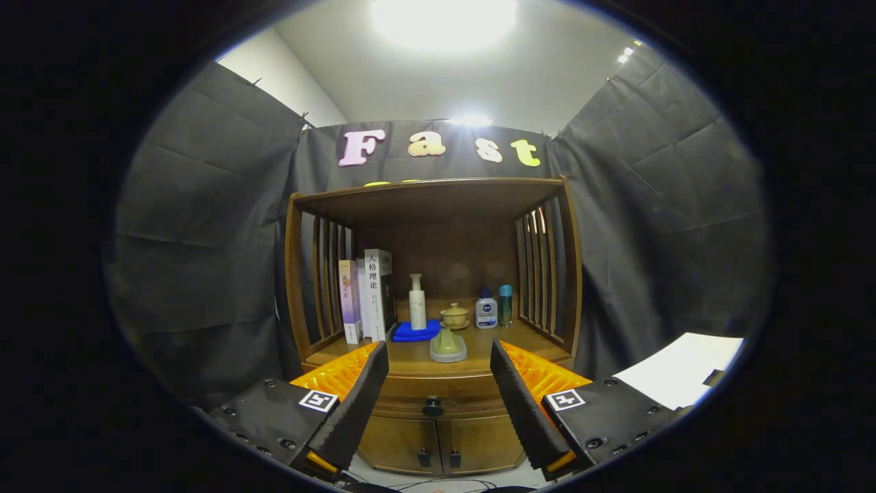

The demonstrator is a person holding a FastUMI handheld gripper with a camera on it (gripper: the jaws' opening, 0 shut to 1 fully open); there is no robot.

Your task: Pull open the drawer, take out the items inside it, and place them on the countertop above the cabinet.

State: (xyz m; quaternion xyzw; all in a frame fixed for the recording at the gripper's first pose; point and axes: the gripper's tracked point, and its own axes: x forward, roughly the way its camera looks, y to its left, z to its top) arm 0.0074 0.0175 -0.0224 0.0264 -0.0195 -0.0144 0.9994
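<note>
A wooden cabinet (pixel 547 287) stands ahead of me against the black cloth wall. Its drawer (pixel 410 405) is closed, with a dark round knob (pixel 432 407) at the middle of its front. That knob lies between my fingers and some way beyond them. My gripper (pixel 438 373) is open, with nothing between its fingers. The countertop (pixel 410 357) above the drawer shows between the fingers. The drawer's contents are hidden.
On the countertop stand several books (pixel 368 296), a white pump bottle (pixel 417 302), a folded blue cloth (pixel 415 332), a small lidded cup (pixel 454 316), a pale green object (pixel 447 344) and two small bottles (pixel 494 307). Two cabinet doors (pixel 438 445) sit below the drawer. A white sheet (pixel 684 366) lies at right.
</note>
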